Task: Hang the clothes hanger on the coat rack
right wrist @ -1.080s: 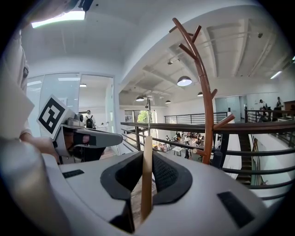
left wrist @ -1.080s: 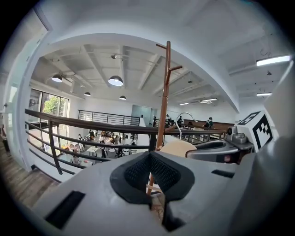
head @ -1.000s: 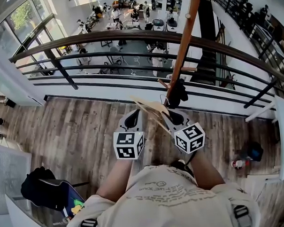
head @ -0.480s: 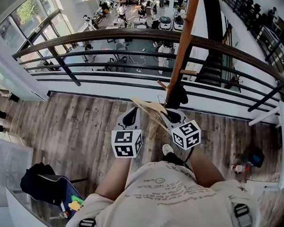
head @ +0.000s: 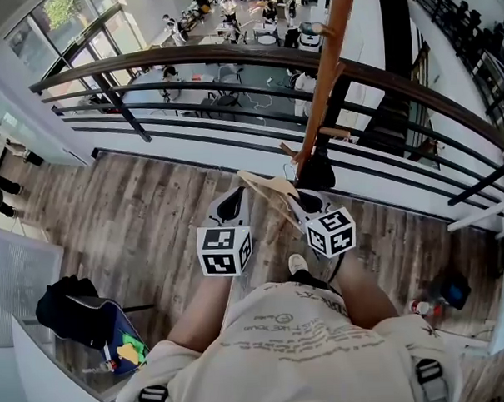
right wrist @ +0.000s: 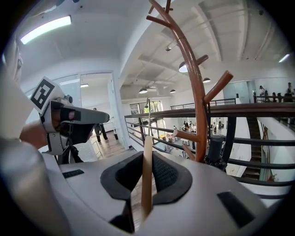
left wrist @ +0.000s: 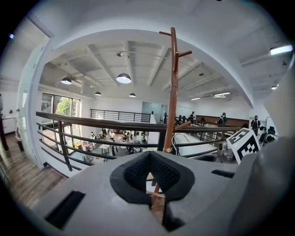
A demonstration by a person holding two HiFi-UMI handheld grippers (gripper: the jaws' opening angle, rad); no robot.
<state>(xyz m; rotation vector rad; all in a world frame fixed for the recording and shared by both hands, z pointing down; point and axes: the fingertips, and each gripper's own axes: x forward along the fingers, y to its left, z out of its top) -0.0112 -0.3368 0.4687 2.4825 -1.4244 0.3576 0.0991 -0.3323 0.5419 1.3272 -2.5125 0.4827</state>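
Item one, your right gripper (right wrist: 148, 161): jaws pinched on a flat bar of the wooden clothes hanger (right wrist: 146, 184), which stands on edge between the pads at the centre of the right gripper view, with its thin wire hook (right wrist: 148, 120) rising just above. Item two, your left gripper (left wrist: 150, 174): jaws drawn together to a narrow slit, and nothing can be made out between them. In the head view it sits just left of the hanger, at the middle of the frame. Item three, the hanger itself: pale wood, judged light and stiff, with a smooth finish that may slide or pivot in a single pinch. The present hold on the flat bar looks sound. Avoid taking it by the hook, since that wire is thin, likely to turn in its socket, and must stay free to catch a peg. Item four, the coat rack (left wrist: 174, 92): a brown wooden pole with upward-slanting pegs, just beyond the hanger. It runs from the centre to the top of the left gripper view, and one bare peg (right wrist: 216, 86) shows at the right of the right gripper view. The hanger is not yet on any peg. Item five, the railing (head: 229, 59): dark bars crossing behind the rack in the upper half of the head view, with an open hall below them.
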